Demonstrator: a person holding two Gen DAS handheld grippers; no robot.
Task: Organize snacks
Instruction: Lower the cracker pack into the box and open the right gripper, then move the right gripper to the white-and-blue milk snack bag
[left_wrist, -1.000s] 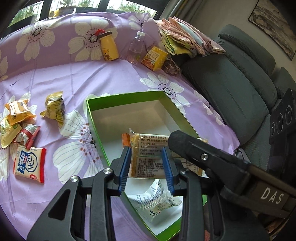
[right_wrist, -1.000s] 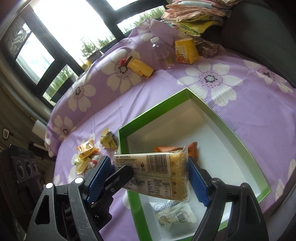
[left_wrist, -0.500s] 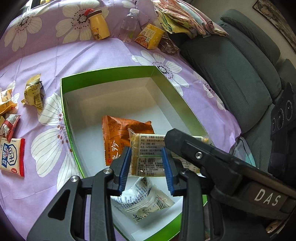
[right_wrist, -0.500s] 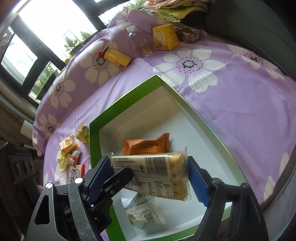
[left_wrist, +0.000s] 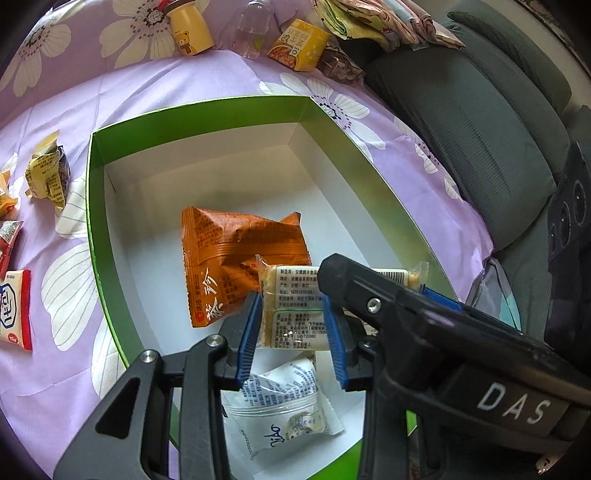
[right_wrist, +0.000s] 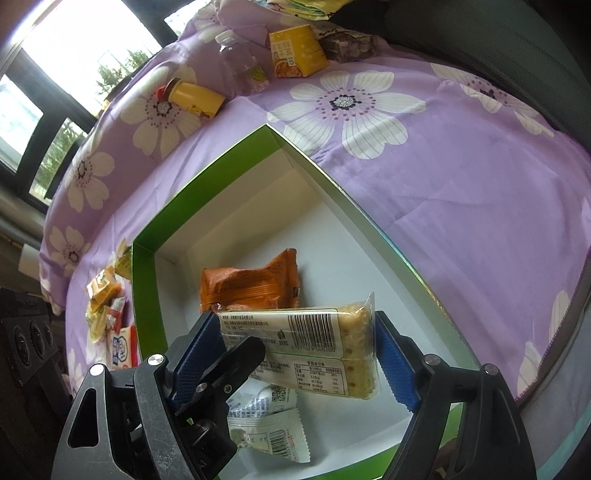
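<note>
Both the left gripper (left_wrist: 293, 334) and right gripper (right_wrist: 297, 354) clamp one clear-wrapped cracker pack (right_wrist: 317, 339), lower centre of frame, above the green box (left_wrist: 96, 221).

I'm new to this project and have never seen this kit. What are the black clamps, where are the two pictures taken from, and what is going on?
There is no robot here: a person holds a hand-held clamp in each hand, and each clamp carries a wide-angle camera looking along its two fingers. One picture comes from the left gripper, the other from the right gripper.

Both are shut on the same cracker pack, the left across its end, the right along its length, holding it over a green box. In the box lie an orange packet and a white packet.

The box sits on a purple flowered cloth. More loose snacks lie beside it, with a yellow bottle and a yellow carton farther back.
</note>
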